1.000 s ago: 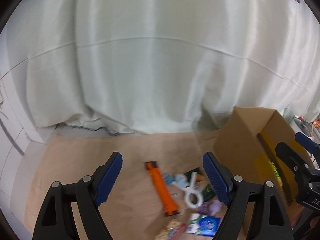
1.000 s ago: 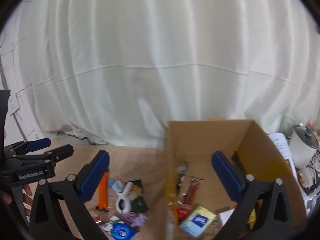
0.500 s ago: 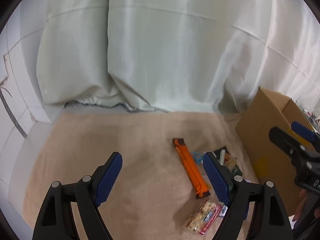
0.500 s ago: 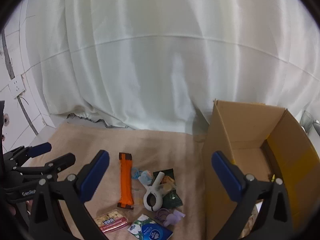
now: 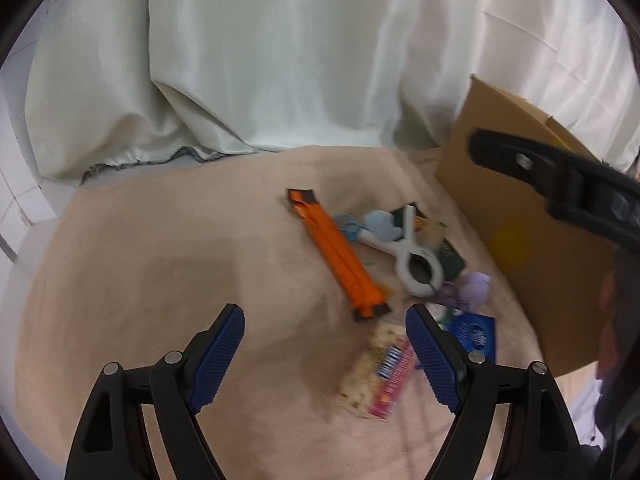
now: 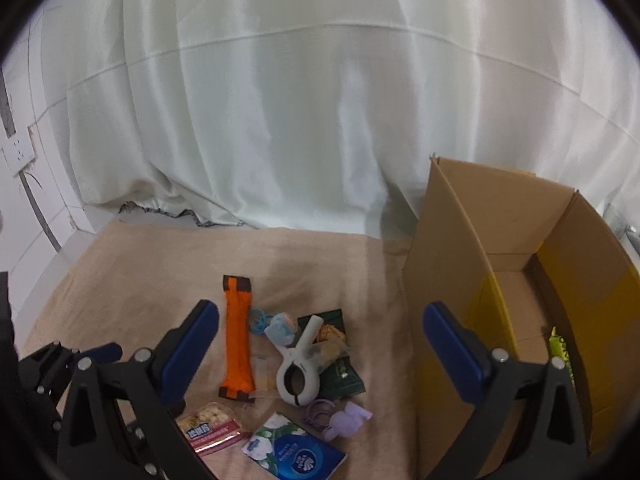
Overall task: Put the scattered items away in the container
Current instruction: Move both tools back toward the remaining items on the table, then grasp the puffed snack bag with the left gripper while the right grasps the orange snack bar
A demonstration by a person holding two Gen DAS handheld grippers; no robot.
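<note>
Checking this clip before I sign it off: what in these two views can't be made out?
- Cardboard box contents: right wrist view, near wall and the right tool hide most of the floor; only a green sliver shows.
- Snack packet: left wrist view, motion blur; print unreadable.
- Blue tissue pack: left wrist view, partly behind the left tool finger.
- Dark green packet: right wrist view, white clamp covers it.

Orange pouch [image 6: 238, 340], white clamp [image 6: 298, 372], snack packet [image 6: 210, 428], tissue pack [image 6: 294, 454] scattered flat beside open cardboard box [image 6: 452, 280] on my right.
</note>
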